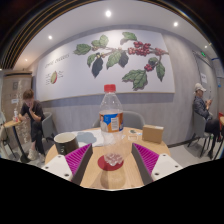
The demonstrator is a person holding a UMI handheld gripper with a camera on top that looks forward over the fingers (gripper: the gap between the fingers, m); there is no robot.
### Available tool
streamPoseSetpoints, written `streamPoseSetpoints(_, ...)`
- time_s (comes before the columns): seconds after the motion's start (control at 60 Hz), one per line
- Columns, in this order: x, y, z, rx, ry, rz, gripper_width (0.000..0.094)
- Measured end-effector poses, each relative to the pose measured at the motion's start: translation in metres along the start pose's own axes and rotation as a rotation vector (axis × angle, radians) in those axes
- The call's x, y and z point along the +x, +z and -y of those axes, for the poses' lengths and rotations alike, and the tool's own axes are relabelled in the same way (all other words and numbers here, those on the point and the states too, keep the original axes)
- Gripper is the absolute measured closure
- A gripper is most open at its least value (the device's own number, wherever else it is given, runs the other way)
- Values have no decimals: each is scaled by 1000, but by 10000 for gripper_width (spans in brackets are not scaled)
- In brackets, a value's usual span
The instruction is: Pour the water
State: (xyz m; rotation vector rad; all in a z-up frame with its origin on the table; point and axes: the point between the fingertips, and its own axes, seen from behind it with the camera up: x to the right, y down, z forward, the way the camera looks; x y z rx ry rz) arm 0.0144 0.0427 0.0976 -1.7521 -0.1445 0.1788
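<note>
While the jaws (pixel 112 160) stand wide apart in the lower middle of the frame, holding nothing, a clear plastic water bottle (pixel 111 112) with a red cap stands upright at the centre, just beyond the finger pads (pixel 79 158). It rests on a wooden surface (pixel 90 172). Between the pads, lower down, sits a small glass (pixel 112 160) with a reddish tint. A dark cup (pixel 66 142) stands to the left of the bottle, and a small brown box (pixel 152 133) to its right. People sit at the far left and far right, under a wall painted with leaves and berries. The risk, as I judge it: the bottle is tall and looks nearly full, so an off-centre or high grip could tip it, and the glass in the jaws' path could be knocked over. The cap also appears to be on, so no water can flow yet.
</note>
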Motion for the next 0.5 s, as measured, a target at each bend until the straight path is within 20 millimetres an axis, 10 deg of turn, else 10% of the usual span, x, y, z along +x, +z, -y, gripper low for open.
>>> streamPoseSetpoints(0.083,-26,-36,10,-35,19,19,83)
streamPoseSetpoints(0.183,-49,-82,-27,-20,15,72,80)
streamPoseSetpoints(0.5,-73,-126,-28,7,79,159,82)
